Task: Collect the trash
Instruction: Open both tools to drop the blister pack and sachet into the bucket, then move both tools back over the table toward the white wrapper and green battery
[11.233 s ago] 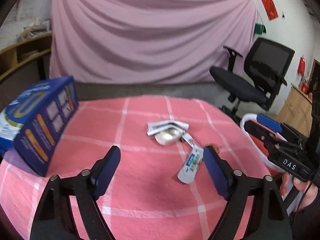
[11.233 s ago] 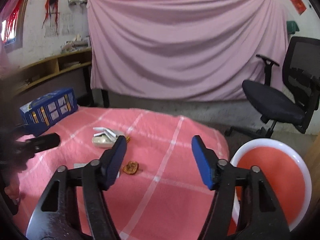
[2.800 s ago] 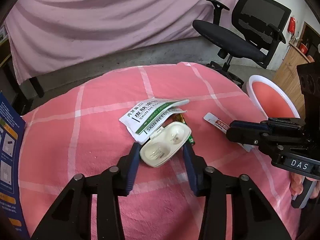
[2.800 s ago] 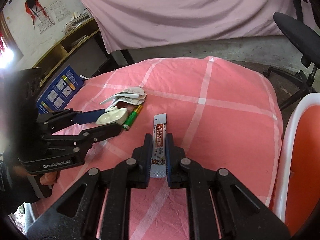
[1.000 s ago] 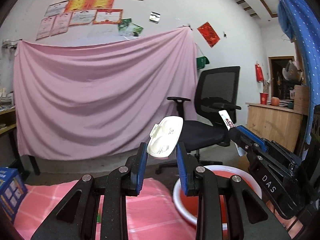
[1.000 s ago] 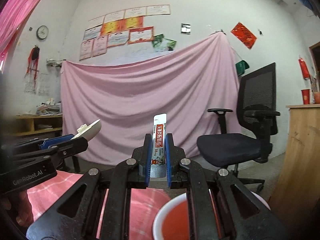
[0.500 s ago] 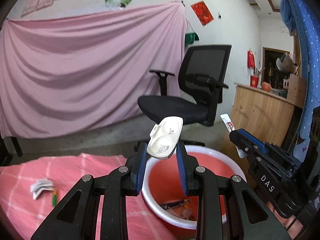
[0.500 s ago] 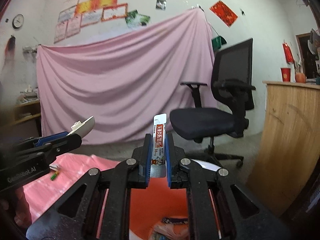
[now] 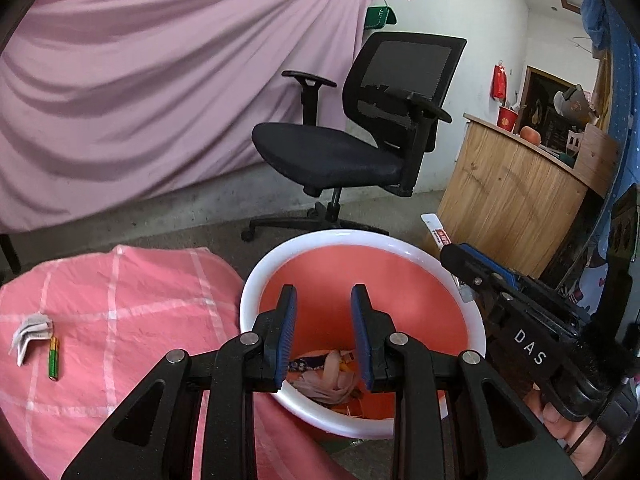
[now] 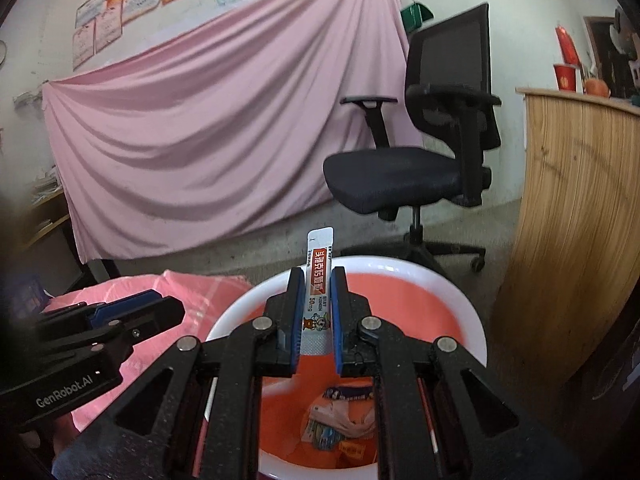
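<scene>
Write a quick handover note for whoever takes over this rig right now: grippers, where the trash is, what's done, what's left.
Left gripper: open, empty, above the bin.
Right gripper: shut on the sachet, held over the bin.
Done: some trash already lies in the bin's bottom.
Left: drop the sachet in, then fetch the folded packet and battery from the pink table.

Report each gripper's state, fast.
Left gripper: open, holding nothing.
Right gripper: closed on a narrow white-and-red sachet.
</scene>
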`<state>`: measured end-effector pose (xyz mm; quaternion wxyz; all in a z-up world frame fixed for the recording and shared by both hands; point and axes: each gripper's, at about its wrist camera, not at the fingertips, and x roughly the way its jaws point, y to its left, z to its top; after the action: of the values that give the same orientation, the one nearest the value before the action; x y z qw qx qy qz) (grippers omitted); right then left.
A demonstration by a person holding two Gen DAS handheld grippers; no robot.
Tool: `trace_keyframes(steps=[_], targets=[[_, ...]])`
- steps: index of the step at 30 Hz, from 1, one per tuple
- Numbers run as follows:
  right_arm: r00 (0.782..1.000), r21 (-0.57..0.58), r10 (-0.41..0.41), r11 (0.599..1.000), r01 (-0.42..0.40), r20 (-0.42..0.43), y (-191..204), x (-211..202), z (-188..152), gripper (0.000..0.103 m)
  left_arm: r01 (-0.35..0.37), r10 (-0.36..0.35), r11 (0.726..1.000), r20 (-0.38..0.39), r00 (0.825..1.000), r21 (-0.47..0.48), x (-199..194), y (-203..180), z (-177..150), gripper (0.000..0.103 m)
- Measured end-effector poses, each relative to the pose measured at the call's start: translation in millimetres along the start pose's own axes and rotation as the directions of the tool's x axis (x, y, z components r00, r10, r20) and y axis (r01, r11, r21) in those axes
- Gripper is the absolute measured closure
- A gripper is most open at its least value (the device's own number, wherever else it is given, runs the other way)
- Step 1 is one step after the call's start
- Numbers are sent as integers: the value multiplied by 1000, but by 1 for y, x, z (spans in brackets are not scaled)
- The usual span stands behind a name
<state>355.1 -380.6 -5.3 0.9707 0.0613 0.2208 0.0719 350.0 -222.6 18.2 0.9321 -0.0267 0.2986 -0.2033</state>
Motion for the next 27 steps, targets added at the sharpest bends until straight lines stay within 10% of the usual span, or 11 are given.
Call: trace_keyframes(steps=[9,17,23,27], targets=[[998,16,-3,1000,3,-56,-3,9,-2,64,-26,26,998,-7,1000,-51,-9,14,-1,79],[999,31,17,999,-16,-35,4,8,4,24,-69,70,994,7,998,-83,-28,34,0,75],[998,53,52,997,-54,31,17,2,12,0,-104,112,988,57,992,-116,-55,55,0,59],[993,55,72,995,-77,91,31,-4,19,0,-161,181,974,120,976,-158,-78,72,-1,23]])
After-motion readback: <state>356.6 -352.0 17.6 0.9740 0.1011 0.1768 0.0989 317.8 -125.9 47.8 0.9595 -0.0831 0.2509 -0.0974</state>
